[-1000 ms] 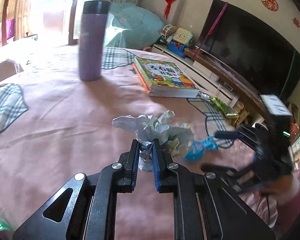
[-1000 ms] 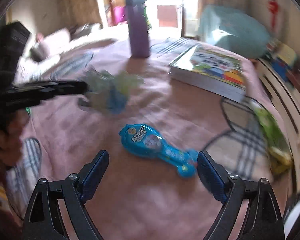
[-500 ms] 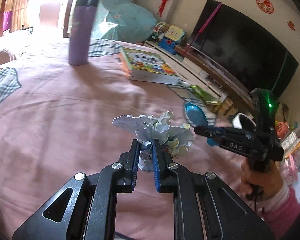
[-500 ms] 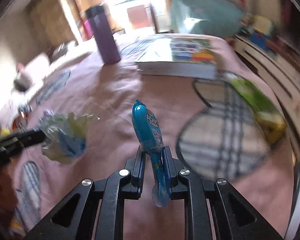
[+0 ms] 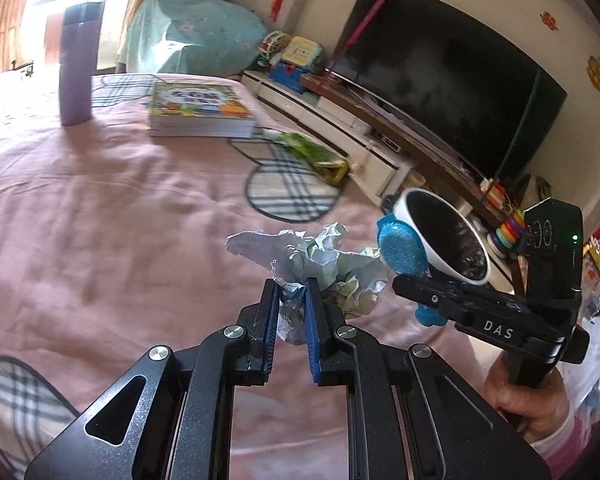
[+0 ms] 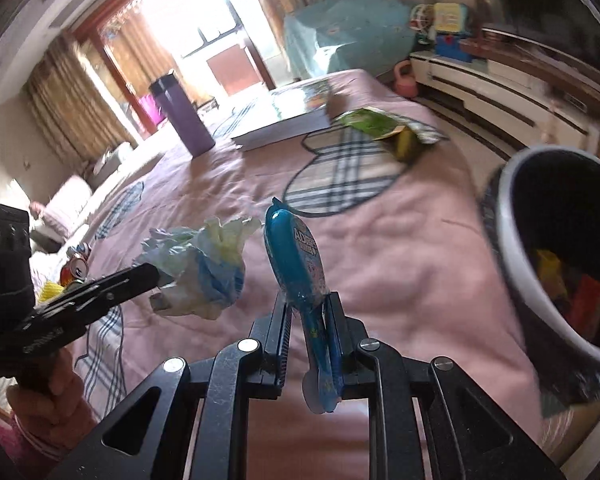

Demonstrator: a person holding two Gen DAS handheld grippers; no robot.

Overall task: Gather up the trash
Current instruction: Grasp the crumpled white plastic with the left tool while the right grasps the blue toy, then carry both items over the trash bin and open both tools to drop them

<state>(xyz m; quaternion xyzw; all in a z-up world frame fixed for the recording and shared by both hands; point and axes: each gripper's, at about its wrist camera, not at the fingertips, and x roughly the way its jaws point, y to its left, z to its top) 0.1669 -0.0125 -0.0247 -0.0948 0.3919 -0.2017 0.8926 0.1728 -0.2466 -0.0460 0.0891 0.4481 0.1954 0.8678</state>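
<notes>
My left gripper point(image 5: 293, 290) is shut on a crumpled ball of white and blue paper point(image 5: 320, 260), held above the pink bed; it also shows in the right wrist view point(image 6: 204, 272). My right gripper point(image 6: 306, 308) is shut on a blue plastic candy wrapper point(image 6: 296, 256), held upright; it also shows in the left wrist view point(image 5: 400, 252). A white-rimmed trash bin point(image 6: 516, 280) with a dark inside stands just right of the bed edge, close to both grippers; it also shows in the left wrist view point(image 5: 452, 268). A green snack bag point(image 5: 312, 156) lies on the bed near its far right edge.
A thick picture book point(image 5: 200, 110) and a purple flask point(image 5: 76, 68) stand on the far part of the pink bedcover point(image 5: 100, 208). A TV point(image 5: 440, 92) on a low cabinet runs along the right. Cans and clutter point(image 6: 74, 272) lie left of the bed.
My right gripper closed on the blue wrapper and lifted it off the bed. Both grippers have carried their trash right, towards the bin, which has come into view.
</notes>
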